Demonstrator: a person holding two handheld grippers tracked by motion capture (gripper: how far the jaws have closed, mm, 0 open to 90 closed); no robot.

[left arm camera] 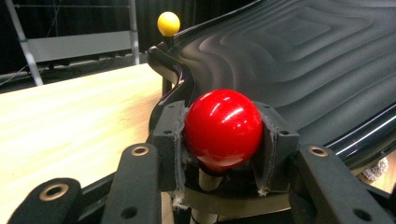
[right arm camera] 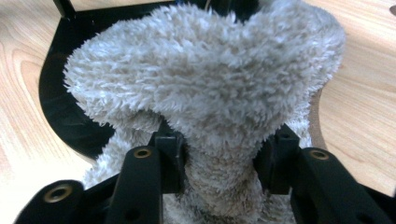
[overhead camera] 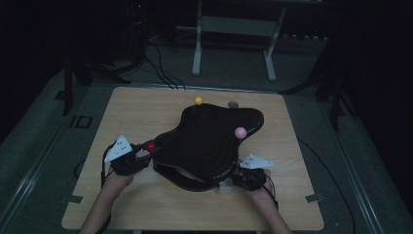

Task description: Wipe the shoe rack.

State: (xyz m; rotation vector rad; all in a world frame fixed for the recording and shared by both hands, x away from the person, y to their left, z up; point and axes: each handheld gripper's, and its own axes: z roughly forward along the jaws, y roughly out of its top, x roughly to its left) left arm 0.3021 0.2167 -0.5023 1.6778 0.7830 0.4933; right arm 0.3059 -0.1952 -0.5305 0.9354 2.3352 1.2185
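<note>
Fluffy grey cloth (right arm camera: pixel 205 84) sits bunched between my right tool's (right arm camera: pixel 219 154) part-open jaws, touching the black tray (overhead camera: pixel 209 141) barely wiped so far, while my left tool (left arm camera: pixel 222 140) clamps its red knob (left arm camera: pixel 223 128).

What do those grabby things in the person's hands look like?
Each tool, the left tool and the right tool, is black with a pale three-cornered plate on top. Up close, the jaws are black bars with brass-coloured rivets and padded tips. The forearms are bare, with no sleeves.
</note>
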